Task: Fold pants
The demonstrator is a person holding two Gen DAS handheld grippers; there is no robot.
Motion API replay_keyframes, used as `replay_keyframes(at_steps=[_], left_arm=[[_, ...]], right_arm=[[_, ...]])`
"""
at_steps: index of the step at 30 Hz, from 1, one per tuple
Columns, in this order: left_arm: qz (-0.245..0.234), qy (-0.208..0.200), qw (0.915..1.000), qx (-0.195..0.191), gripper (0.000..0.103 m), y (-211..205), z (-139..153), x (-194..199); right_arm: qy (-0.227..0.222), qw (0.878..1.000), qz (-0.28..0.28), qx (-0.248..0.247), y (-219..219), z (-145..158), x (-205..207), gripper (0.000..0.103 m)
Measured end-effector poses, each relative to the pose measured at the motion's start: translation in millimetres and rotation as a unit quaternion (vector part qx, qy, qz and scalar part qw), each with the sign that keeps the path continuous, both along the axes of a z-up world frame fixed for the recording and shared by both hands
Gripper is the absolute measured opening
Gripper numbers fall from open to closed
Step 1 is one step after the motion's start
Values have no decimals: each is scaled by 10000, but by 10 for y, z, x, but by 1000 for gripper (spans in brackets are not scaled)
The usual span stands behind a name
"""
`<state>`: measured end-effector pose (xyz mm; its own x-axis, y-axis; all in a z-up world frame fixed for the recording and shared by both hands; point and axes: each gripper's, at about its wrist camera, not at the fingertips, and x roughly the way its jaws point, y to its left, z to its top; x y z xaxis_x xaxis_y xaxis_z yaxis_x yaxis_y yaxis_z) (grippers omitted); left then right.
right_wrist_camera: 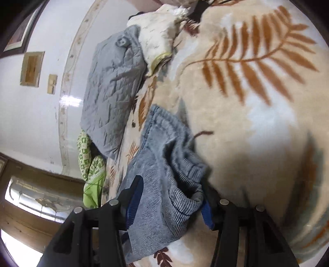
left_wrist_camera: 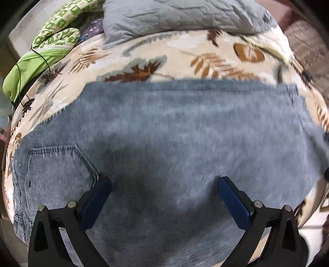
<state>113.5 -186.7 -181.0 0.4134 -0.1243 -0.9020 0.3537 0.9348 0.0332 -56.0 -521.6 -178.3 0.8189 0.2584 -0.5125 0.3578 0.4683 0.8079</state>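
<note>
Blue-grey denim pants (left_wrist_camera: 174, 133) lie spread flat on a leaf-patterned blanket (left_wrist_camera: 185, 55), with a back pocket (left_wrist_camera: 59, 164) at the lower left. My left gripper (left_wrist_camera: 164, 191) hovers open just above the fabric, its blue pads wide apart and empty. In the right wrist view, my right gripper (right_wrist_camera: 170, 203) has its jaws partly closed around a bunched fold of the pants (right_wrist_camera: 168, 176), which hangs lifted above the blanket (right_wrist_camera: 257, 123).
A grey quilted pillow (left_wrist_camera: 181, 16) lies at the bed's far side, also in the right wrist view (right_wrist_camera: 111, 90). A green patterned cloth (left_wrist_camera: 51, 41) with a thin black cable sits at the far left. A cream cushion (right_wrist_camera: 158, 39) lies beside the pillow.
</note>
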Motion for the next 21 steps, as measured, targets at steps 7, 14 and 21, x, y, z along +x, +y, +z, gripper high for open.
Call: replay_keyframes(at_steps=[7, 14, 21], left_arm=[[-301, -284, 9991, -102, 103, -446, 129, 74], [-524, -318, 9970, 464, 103, -783, -173, 158], [-107, -97, 9998, -130, 103, -214, 46, 230]], right_arm=[[-77, 9998, -166, 33, 34, -56, 88, 27], [-253, 9992, -115, -276, 100, 210, 87, 21], [-449, 9944, 419, -865, 423, 694, 292, 21]])
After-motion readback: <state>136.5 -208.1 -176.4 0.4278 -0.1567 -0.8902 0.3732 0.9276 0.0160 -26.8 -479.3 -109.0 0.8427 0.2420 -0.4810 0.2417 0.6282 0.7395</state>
